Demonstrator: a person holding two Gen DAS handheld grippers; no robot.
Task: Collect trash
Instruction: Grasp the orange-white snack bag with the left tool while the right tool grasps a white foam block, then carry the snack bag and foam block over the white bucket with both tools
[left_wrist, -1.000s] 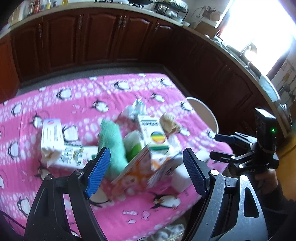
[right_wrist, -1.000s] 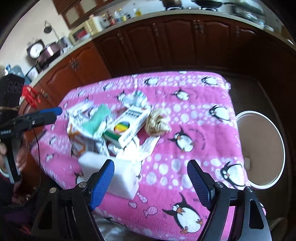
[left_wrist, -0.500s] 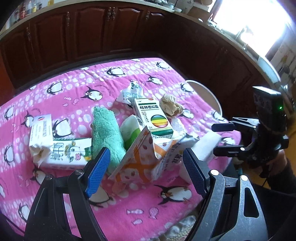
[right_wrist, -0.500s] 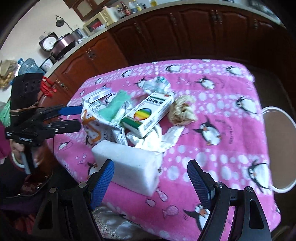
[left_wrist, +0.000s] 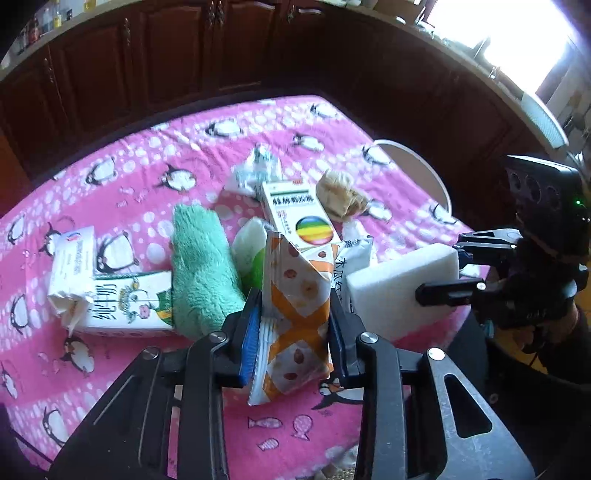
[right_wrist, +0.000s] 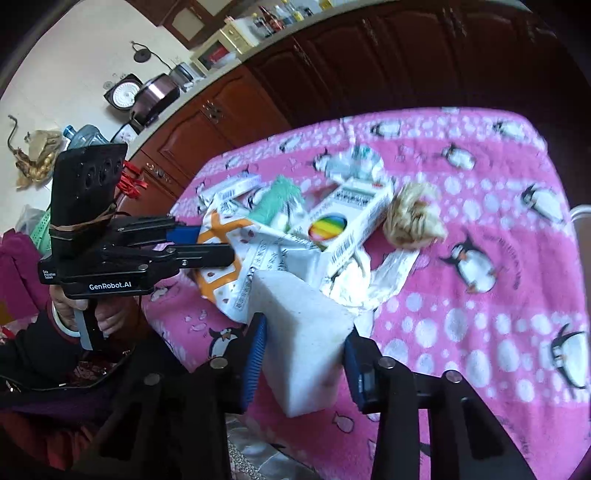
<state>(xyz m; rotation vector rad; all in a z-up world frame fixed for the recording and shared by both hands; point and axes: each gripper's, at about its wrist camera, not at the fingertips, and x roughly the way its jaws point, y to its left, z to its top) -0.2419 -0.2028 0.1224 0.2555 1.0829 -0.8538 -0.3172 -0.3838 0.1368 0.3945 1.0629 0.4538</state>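
Note:
An orange-and-white snack wrapper (left_wrist: 295, 295) stands up from the trash pile on the pink penguin cloth (left_wrist: 147, 166). My left gripper (left_wrist: 293, 332) is closing on it, and both blue pads touch its sides. The right wrist view shows that gripper (right_wrist: 207, 243) side-on at the same wrapper (right_wrist: 218, 236). A white foam block (right_wrist: 299, 321) sits at the table's near edge between the pads of my right gripper (right_wrist: 304, 350), whose jaws are closing and pressing its sides. In the left wrist view the right gripper (left_wrist: 458, 266) clamps the block (left_wrist: 391, 288).
Left on the cloth are a rainbow-marked medicine box (left_wrist: 299, 210), a green plush cloth (left_wrist: 203, 266), a milk carton (left_wrist: 125, 302), a small white box (left_wrist: 72, 254), crumpled brown paper (left_wrist: 340, 192) and a crushed white wrapper (left_wrist: 255, 170). A white bin rim (left_wrist: 417, 162) shows beyond the table's right edge.
Both grippers went from wide open to closed: the left around the orange wrapper, the right around the foam block. The left gripper also came lower and nearer the pile.

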